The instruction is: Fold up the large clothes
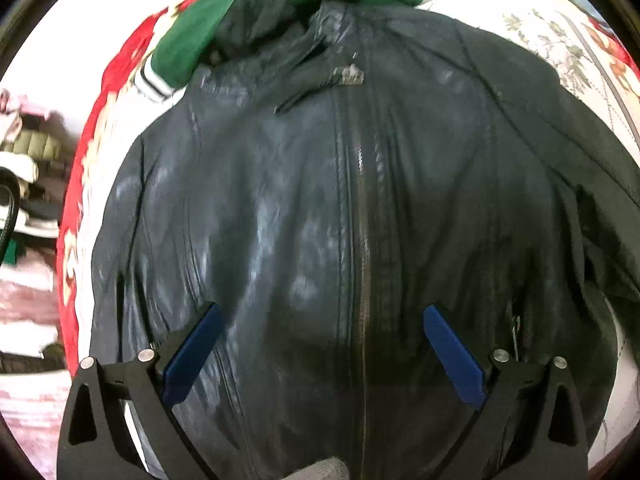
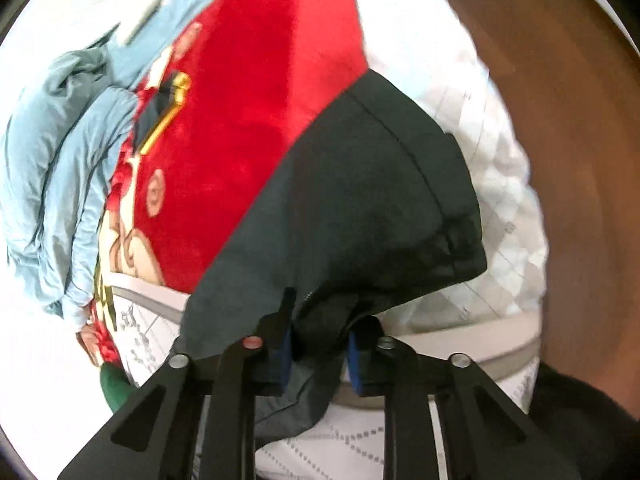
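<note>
Folding the black jacket on the bed

The black leather jacket [image 1: 340, 220] lies flat, zipped, on the floral bedspread [image 1: 568, 52]. The left gripper [image 1: 320, 352] hovers with its jaws wide apart; the right gripper [image 2: 318, 350] pinches a dark sleeve [image 2: 360, 200]. Bring the sleeve straight across the chest.

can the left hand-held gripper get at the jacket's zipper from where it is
Probably yes: the left hand-held gripper is open right over the black jacket, and its zipper runs uncovered between the fingers.
</note>
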`<state>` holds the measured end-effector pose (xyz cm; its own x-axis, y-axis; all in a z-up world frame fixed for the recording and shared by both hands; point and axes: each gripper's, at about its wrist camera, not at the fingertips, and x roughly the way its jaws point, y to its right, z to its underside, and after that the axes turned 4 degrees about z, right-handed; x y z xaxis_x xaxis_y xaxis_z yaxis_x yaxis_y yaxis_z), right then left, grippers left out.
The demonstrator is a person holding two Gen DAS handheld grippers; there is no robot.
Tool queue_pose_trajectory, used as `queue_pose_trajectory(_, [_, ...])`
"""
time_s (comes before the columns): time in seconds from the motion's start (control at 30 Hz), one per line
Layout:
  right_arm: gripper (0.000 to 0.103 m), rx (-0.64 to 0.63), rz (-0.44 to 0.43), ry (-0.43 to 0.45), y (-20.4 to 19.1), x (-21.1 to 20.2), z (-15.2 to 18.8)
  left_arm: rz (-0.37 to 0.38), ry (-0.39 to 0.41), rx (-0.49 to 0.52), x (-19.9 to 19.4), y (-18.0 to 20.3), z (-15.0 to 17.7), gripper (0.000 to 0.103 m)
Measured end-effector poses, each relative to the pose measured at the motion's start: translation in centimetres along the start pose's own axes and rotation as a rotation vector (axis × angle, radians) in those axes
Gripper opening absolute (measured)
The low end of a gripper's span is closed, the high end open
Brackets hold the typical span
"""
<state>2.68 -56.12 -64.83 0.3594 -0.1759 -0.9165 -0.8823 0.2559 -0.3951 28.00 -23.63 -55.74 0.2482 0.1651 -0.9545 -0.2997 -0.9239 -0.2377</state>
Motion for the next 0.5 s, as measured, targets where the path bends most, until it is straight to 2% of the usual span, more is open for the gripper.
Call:
queue_pose_trajectory(0.1, [0.008, -0.073, 0.016, 0.022, -2.2, -2.5, 0.5, 0.004, 0.017, 0.000, -1.0, -0.5, -0.7, 0.103])
queue_pose_trajectory(0.2, [0.007, -0.186, 0.016, 0.065, -3.4, -6.8, 1.7, 0.015, 0.030, -0.013, -2.0, -1.6, -1.5, 0.103])
queue_pose_trajectory(0.27, [0.007, -0.271, -0.010, 0.119, -6.5, -9.1, 2.8, 0.020, 0.040, -0.030, -2.6, -2.5, -1.5, 0.103])
queue_pose_trajectory(0.3, [0.007, -0.303, -0.024, 0.138, -6.8, -10.6, 3.3, 0.022, 0.040, -0.042, -2.9, -3.5, -1.6, 0.103])
queue_pose_trajectory(0.4, [0.007, -0.458, -0.081, 0.164, -12.7, -12.3, 6.4, 0.012, 0.035, -0.087, -1.7, -6.7, -2.0, 0.103])
queue_pose_trajectory(0.5, [0.007, -0.650, -0.143, 0.138, -19.1, -12.5, 11.7, -0.008, 0.000, -0.171, -0.5, -11.2, -1.3, 0.103])
